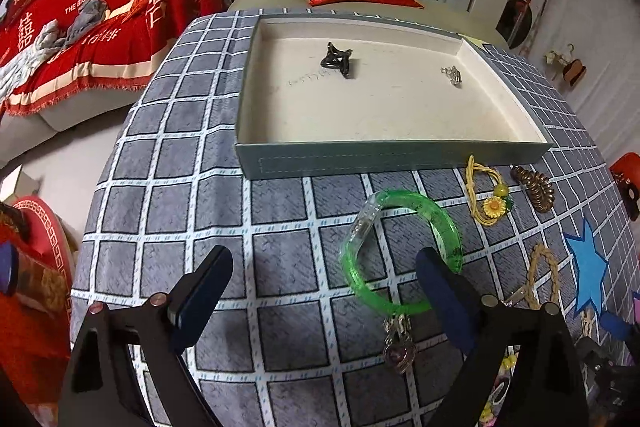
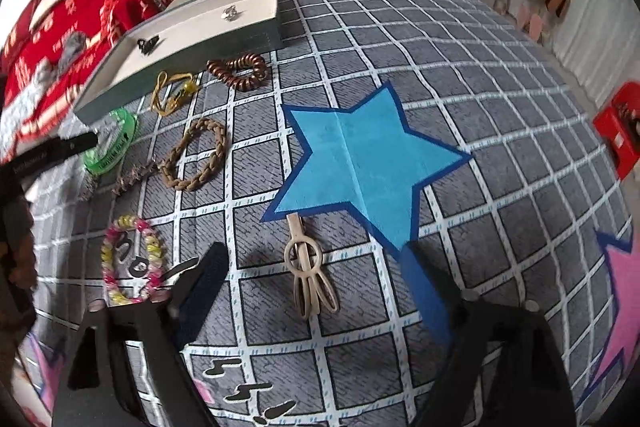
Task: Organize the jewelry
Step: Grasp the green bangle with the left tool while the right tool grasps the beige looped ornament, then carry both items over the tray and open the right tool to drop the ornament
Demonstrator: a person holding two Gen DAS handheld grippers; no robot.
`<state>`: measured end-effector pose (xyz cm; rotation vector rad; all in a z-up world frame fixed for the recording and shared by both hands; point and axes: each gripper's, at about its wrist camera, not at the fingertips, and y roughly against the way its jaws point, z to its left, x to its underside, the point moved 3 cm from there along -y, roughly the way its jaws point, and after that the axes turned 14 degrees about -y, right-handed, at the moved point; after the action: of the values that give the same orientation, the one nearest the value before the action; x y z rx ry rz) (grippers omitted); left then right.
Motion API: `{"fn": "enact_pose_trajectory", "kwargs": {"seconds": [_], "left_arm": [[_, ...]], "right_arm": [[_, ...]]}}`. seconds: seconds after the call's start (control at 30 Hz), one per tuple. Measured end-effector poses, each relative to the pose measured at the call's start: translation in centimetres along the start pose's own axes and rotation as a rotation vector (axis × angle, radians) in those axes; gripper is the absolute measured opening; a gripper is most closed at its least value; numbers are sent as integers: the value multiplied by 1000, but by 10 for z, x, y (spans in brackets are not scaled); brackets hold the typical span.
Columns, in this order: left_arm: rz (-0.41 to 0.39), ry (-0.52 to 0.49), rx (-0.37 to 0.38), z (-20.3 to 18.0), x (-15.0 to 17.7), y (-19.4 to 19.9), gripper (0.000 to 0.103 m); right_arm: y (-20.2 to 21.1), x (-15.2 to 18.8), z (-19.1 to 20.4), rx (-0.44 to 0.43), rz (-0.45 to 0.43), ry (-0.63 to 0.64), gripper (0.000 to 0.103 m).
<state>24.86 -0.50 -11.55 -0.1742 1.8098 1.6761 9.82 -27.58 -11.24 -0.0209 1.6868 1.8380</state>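
A shallow grey box (image 1: 400, 157) with a cream floor stands at the table's far side, holding a black hair claw (image 1: 338, 61) and a small silver piece (image 1: 452, 75). My left gripper (image 1: 324, 279) is open above the cloth; its right finger (image 1: 440, 291) sits beside a green translucent bangle (image 1: 404, 247), which lies on the table. A silver charm (image 1: 398, 343) lies just below the bangle. My right gripper (image 2: 312, 275) is open and empty, with a beige hair clip (image 2: 308, 271) lying between its fingers. The box (image 2: 180, 63) and bangle (image 2: 114, 143) also show in the right wrist view.
A yellow sunflower hair tie (image 1: 490, 197), a brown spiral tie (image 1: 536, 187), a braided tan loop (image 2: 196, 155), a pink-yellow spiral tie (image 2: 132, 263) and a silver chain (image 2: 132, 175) lie on the checked cloth (image 1: 200, 187). A blue star patch (image 2: 360, 163) marks the cloth. Sofas stand behind.
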Motion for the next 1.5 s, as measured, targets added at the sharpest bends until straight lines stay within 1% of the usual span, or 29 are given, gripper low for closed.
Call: {"fn": "enact_pose_trajectory", "kwargs": {"seconds": [0.03,0.1,0.13,0.2,0.27,0.3,0.37,0.4,0.43,0.5,0.53,0.57,0.6,0.63,0.67,0.73,0.77,0.8,0.83,0.87,0.93,1.17,1.3,1.5], "left_arm": [[1,-5,2,-1,0,-1,103],[6,-16,-3,-2,-1,-4,103],[8,-20,-2,-2,-2,-5,98],[23,-23,3,-3,-2,-9,95],[24,-21,5,-3,-1,-10,92],[24,-27,-2,-4,-1,-11,89],[23,-48,-8,-7,-1,-11,89],[23,-55,-9,-8,-1,-11,86],[20,-67,-17,-9,-2,-10,81],[20,-80,-25,-12,-1,-10,79],[18,-83,-22,-13,-1,-10,78],[17,-86,-22,-13,-1,-10,77],[14,-91,-28,-14,-1,-9,69],[11,-95,-29,-15,-1,-8,66],[11,-96,-24,-15,-1,-8,64],[4,-105,-25,-17,-2,-7,50],[0,-110,-23,-18,-2,-6,46],[-4,-111,-22,-18,-2,-6,45],[-10,-110,-21,-17,-1,-6,33],[-13,-109,-16,-16,-1,-6,28],[-15,-95,-5,-14,-1,-5,28],[-25,4,45,3,2,1,28],[-49,7,51,6,1,12,28],[-104,-20,69,5,-4,36,28]], "right_arm": [[0,0,2,9,-4,11,76],[-1,0,6,28,-12,37,72],[-2,0,7,34,-14,45,69],[-2,1,11,48,-23,76,62],[-1,1,14,41,-25,90,49],[-1,1,16,37,-23,99,46],[-1,2,20,33,-20,112,38],[-1,3,21,31,-18,116,37],[-1,3,22,30,-15,118,35],[0,3,23,27,-10,119,33],[0,4,23,24,-7,118,31],[1,4,23,22,-4,118,26],[0,4,23,20,-2,119,23],[1,4,23,19,-1,119,21],[0,4,23,18,0,119,21],[1,4,23,17,0,120,21],[1,4,23,14,0,120,21],[1,5,23,12,1,122,21],[2,5,23,11,1,125,21],[2,6,23,10,0,126,21],[3,7,22,7,-1,118,21],[12,4,13,-40,-1,67,21],[18,0,11,-79,0,42,21],[33,-11,17,-129,-30,32,21]]}}
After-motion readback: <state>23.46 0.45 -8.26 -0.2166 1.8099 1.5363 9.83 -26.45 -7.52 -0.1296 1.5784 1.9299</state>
